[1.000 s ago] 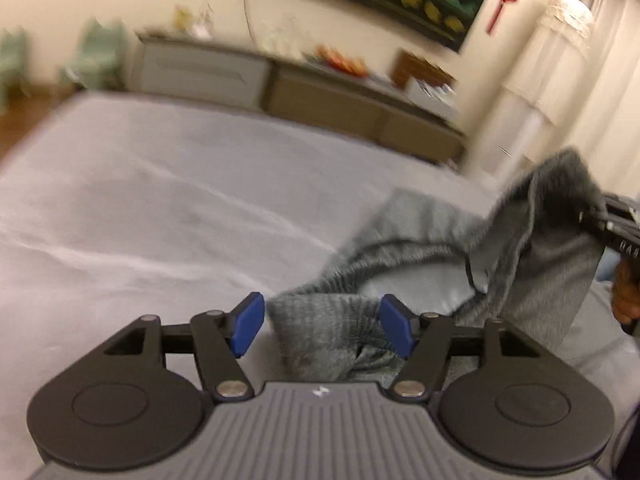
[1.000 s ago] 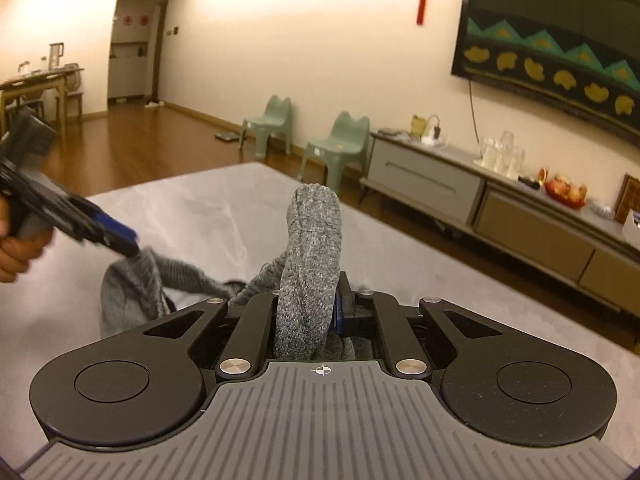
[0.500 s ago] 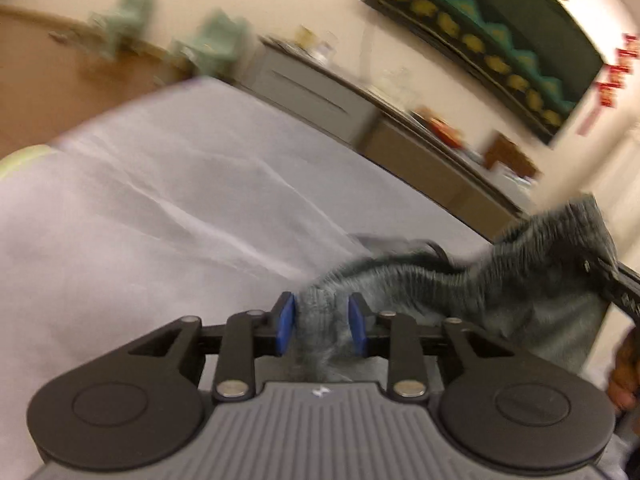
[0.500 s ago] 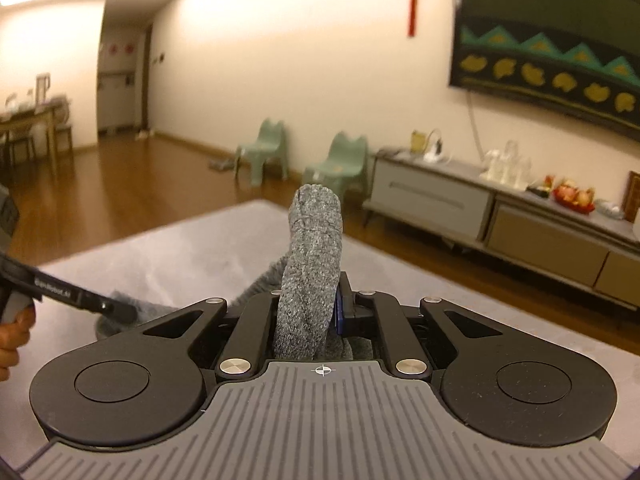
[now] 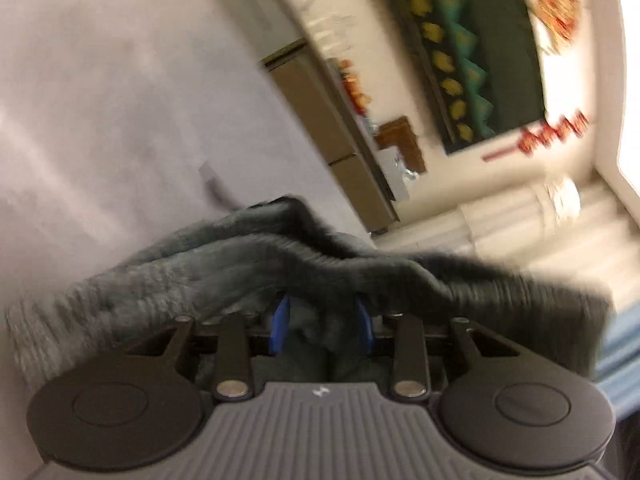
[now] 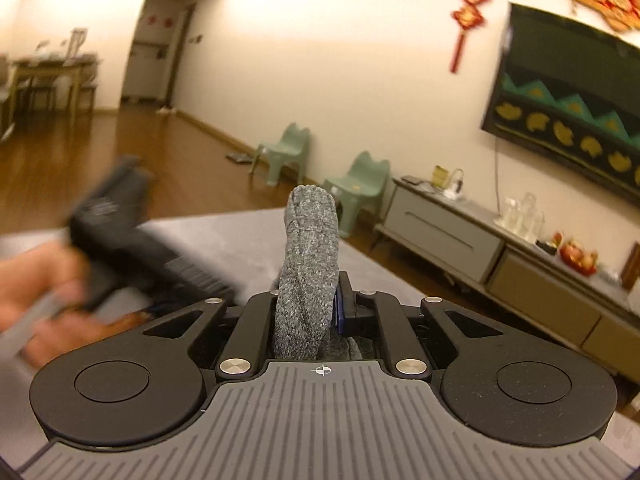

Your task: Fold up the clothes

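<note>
Two grippers, both w/ jaws clamped on one grey knit garment (image 5: 248,276). Left gripper (image 5: 322,330) has its blue pads pinched on a fold of the knit, and the rest of the cloth drapes across the front of the tool, spilling off both sides above the pale grey desk (image 5: 100,100). That view is tilted hard and blurred, so the far end of the cloth can't be made out. Right gripper (image 6: 310,316) pinches a bunched roll of the same garment, which sticks up past the fingertips. Off to its left, the person's left hand (image 6: 36,280) and the other tool are a blur, close by. Behind: two green chairs (image 6: 356,184), a low sideboard (image 6: 500,264), red wall ornament (image 6: 468,12).
</note>
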{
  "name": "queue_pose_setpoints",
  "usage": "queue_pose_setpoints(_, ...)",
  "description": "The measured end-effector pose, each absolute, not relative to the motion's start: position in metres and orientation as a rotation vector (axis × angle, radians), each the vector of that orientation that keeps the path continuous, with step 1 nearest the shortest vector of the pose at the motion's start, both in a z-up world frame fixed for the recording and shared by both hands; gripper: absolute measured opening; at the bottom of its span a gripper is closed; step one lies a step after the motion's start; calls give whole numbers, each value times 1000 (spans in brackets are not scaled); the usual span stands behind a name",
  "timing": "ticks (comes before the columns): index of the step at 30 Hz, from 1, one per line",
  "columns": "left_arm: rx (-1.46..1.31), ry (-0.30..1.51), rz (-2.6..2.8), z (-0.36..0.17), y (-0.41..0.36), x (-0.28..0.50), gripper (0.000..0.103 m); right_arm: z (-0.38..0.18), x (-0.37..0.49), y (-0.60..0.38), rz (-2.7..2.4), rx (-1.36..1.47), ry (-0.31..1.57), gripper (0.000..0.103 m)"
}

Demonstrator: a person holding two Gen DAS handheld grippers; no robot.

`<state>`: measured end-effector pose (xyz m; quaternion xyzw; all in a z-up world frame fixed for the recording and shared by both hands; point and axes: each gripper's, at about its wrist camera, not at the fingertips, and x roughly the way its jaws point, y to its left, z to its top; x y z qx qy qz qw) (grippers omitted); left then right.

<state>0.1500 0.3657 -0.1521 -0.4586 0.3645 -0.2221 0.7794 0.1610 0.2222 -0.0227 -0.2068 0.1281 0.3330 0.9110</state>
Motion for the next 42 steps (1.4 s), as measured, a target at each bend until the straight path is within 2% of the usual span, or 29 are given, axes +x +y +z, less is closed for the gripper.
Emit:
queue_pose_setpoints(2, -1012, 772, -510, -156, 374, 150, 31, -39, 154, 238, 696, -477, 282, 12)
queue_pose_setpoints(6, -989, 750, -501, -146, 399, 146, 48, -74, 139, 278, 704, -555, 298, 12)
queue_pose_setpoints(9, -1050, 772, -470, -145, 429, 139, 49, -92, 124, 305, 719, -622, 290, 12)
queue_pose_setpoints(11, -1046, 757, -462, -137, 434, 135, 58, -103, 112, 319, 732, -671, 282, 12)
queue_pose_setpoints(12, -1036, 753, -465, -133, 434, 134, 67, -109, 109, 325, 743, -691, 294, 12)
queue_pose_setpoints(14, -991, 757, -487, -126, 429, 129, 71, -121, 103, 336, 764, -730, 316, 12)
queue_pose_setpoints(15, -946, 764, -492, -122, 423, 129, 77, -127, 101, 339, 771, -744, 326, 13)
queue_pose_setpoints(17, -836, 795, -478, -116, 410, 128, 79, -138, 96, 346, 786, -772, 344, 16)
queue_pose_setpoints(18, -778, 812, -451, -114, 406, 127, 76, -143, 93, 348, 794, -782, 352, 21)
queue_pose_setpoints(19, -726, 822, -425, -113, 402, 125, 63, -143, 91, 345, 805, -768, 354, 23)
queue_pose_setpoints(20, -684, 824, -398, -112, 400, 123, 55, -142, 88, 342, 817, -751, 356, 28)
queue_pose_setpoints(21, -641, 826, -372, -111, 397, 121, 37, -134, 84, 331, 829, -713, 361, 43)
queue_pose_setpoints(22, -599, 827, -345, -110, 395, 119, 31, -127, 79, 321, 842, -674, 366, 52)
queue_pose_setpoints(23, -578, 824, -329, -110, 394, 118, 29, -120, 74, 309, 852, -635, 372, 62)
queue_pose_setpoints(24, -587, 820, -329, -109, 396, 116, 28, -112, 68, 290, 847, -590, 383, 66)
queue_pose_setpoints(26, -615, 823, -335, -108, 399, 114, 29, -97, 56, 251, 831, -506, 406, 69)
queue_pose_setpoints(27, -634, 829, -345, -108, 400, 114, 35, -98, 53, 229, 782, -499, 427, 69)
queue_pose_setpoints(28, -651, 839, -359, -108, 400, 115, 51, -98, 51, 206, 734, -492, 447, 69)
queue_pose_setpoints(30, -651, 845, -382, -105, 395, 118, 64, -99, 48, 162, 636, -479, 487, 69)
queue_pose_setpoints(32, -622, 845, -391, -101, 387, 121, 67, -100, 51, 122, 539, -465, 526, 69)
queue_pose_setpoints(33, -577, 844, -372, -100, 380, 123, 55, -101, 49, 102, 493, -452, 543, 69)
queue_pose_setpoints(34, -547, 840, -347, -99, 377, 124, 15, -99, 48, 88, 465, -442, 550, 69)
queue_pose_setpoints(35, -537, 831, -314, -99, 378, 124, 12, -98, 48, 74, 438, -431, 558, 69)
queue_pose_setpoints(37, -532, 806, -243, -96, 385, 125, 11, -99, 49, 44, 382, -389, 584, 69)
queue_pose_setpoints(42, -630, 800, -151, -103, 419, 123, 15, -114, 52, -37, 275, -143, 653, 69)
